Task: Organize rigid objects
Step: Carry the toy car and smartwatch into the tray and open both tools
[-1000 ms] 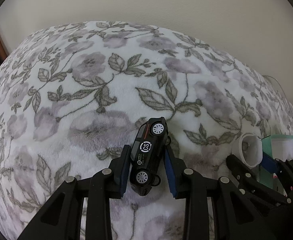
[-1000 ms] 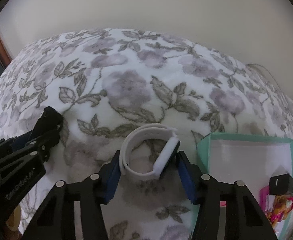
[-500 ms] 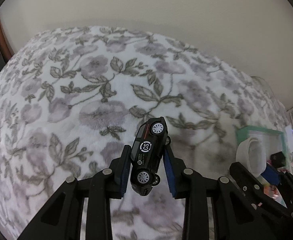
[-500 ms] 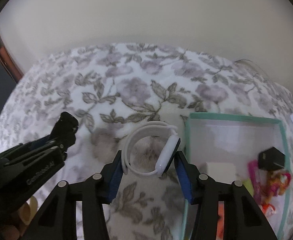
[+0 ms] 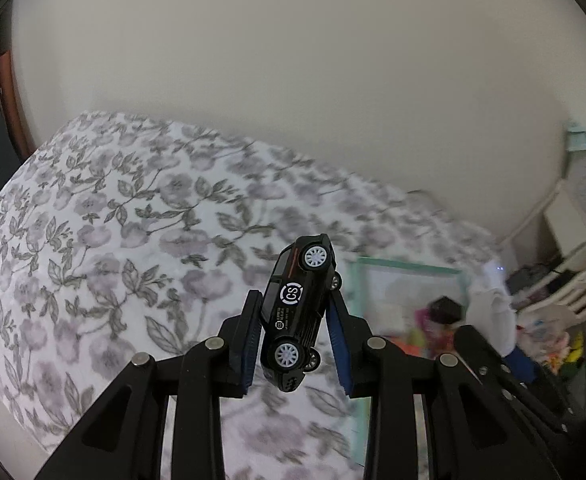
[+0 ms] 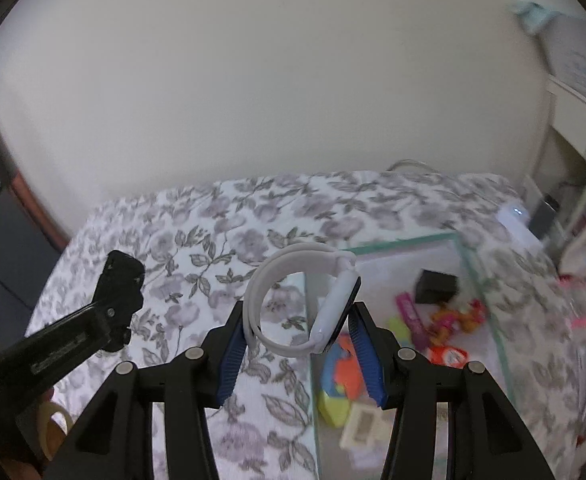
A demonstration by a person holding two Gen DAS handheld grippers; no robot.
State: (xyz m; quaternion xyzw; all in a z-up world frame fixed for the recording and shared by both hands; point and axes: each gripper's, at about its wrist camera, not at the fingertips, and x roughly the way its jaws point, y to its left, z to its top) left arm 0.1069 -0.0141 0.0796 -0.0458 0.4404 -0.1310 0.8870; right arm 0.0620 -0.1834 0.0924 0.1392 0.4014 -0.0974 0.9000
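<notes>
Landmark: the green-rimmed bin (image 6: pixel 397 242) on the floral blanket (image 5: pixel 93 240).

Your left gripper (image 5: pixel 295 334) is clamped on the black toy car (image 5: pixel 299 308), nose-up between the blue pads and clear of the blanket. In the left wrist view the car sits just left of the bin's near corner, not yet over it.

Your right gripper (image 6: pixel 299 340) is clamped on the white smartwatch (image 6: pixel 305 304), one pad on the strap, the other against the watch body. It hangs over the bin's left wall, roughly at the edge.

Progress: the bin already holds a small black box (image 6: pixel 435 286), a pink item, orange and yellow pieces, and a white card near its front. Two more things are in hand and still to go in. A roll of tape (image 6: pixel 53 424) lies on the blanket well left of the bin; likely a later pick.

Room and edges:
- The bin's far-left floor looks bare; the best drop zone for both.
- The glass walls are thin and hard to read; by my reckoning, come in from above, not across the rim.
- Your two grippers are near each other left of the bin; stagger the drops.
- Beyond the bin's right side is clutter and shelving, so keep off it.
</notes>
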